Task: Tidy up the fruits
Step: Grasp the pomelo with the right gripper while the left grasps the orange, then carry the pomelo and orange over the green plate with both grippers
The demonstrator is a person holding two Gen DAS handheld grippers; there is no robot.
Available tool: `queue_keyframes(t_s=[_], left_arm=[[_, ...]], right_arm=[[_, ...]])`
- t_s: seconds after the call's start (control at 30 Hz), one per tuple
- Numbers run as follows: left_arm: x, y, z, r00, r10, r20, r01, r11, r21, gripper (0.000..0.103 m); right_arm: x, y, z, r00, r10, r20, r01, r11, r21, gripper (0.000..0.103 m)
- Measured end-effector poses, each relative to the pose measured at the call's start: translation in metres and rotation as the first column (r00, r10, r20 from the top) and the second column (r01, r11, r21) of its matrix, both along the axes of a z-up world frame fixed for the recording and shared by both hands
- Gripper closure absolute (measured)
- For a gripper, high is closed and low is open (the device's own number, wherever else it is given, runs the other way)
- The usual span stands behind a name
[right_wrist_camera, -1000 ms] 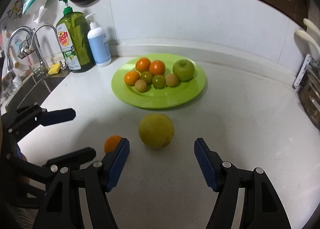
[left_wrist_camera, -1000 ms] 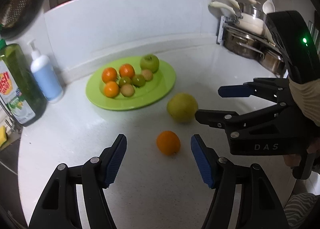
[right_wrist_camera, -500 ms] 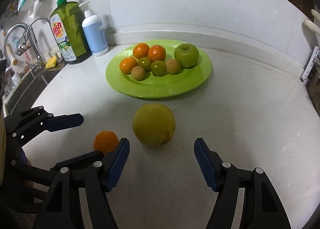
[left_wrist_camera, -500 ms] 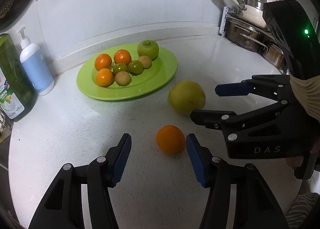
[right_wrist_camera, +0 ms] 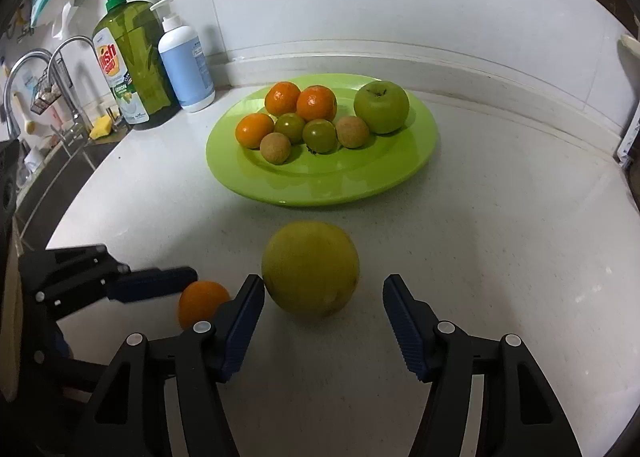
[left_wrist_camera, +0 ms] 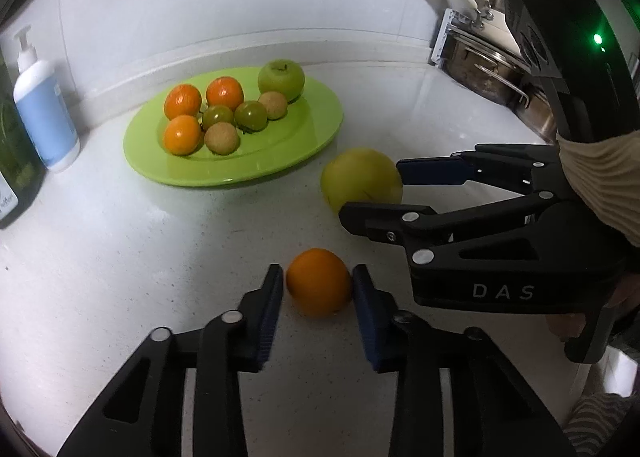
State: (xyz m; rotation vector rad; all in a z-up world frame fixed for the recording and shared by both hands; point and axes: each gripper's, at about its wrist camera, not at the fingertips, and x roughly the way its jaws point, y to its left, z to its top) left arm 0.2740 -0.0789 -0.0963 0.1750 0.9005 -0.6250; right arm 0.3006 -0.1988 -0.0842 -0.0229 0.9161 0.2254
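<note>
On counter, 6 o'clock of plate (right_wrist_camera: 416, 161):
L gripper (left_wrist_camera: 318, 289): jaws closing, pads touched orange (left_wrist_camera: 319, 282).
R gripper (right_wrist_camera: 323, 297): jaws closing, spread round yellow fruit (right_wrist_camera: 310, 267), right pad apart.

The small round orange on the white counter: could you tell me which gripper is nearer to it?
Left. The left gripper is closing on the small round orange; the right gripper straddles the large yellow-green fruit beside it.

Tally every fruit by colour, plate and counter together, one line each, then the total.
Orange: 4, one being the orange on the counter
Green: 3, including the apple
Tan-brown: 2
Yellow-green: 1, the large fruit on the counter
Total: 10
</note>
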Motion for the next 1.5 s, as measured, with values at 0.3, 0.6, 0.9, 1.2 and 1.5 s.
queue_keyframes(t_s=[0.3,0.6,0.9,1.2,1.5], left_arm=[[0.004,0.012,0.001,0.999,0.037,0.005,-0.037,0.999,-0.009,0.07],[-0.003,0.018,0.01,0.999,0.048,0.021,-0.048,0.999,-0.016,0.07],[-0.013,0.026,0.024,0.997,0.061,0.047,-0.059,0.998,-0.038,0.07],[-0.025,0.036,0.051,0.992,0.075,0.104,-0.067,0.995,-0.077,0.07],[-0.036,0.042,0.074,0.986,0.087,0.143,-0.072,0.992,-0.105,0.07]], right_arm=[[0.011,0.008,-0.005,1.0,0.016,-0.008,-0.016,1.0,0.006,0.052],[0.007,0.008,-0.004,1.0,0.013,-0.001,-0.013,1.0,0.012,0.053],[-0.013,0.006,0.007,0.999,-0.037,0.017,0.037,0.999,0.032,0.053],[-0.038,0.007,0.031,0.992,-0.106,0.062,0.102,0.993,0.054,0.053],[-0.061,0.011,0.055,0.983,-0.147,0.115,0.142,0.989,0.048,0.053]])
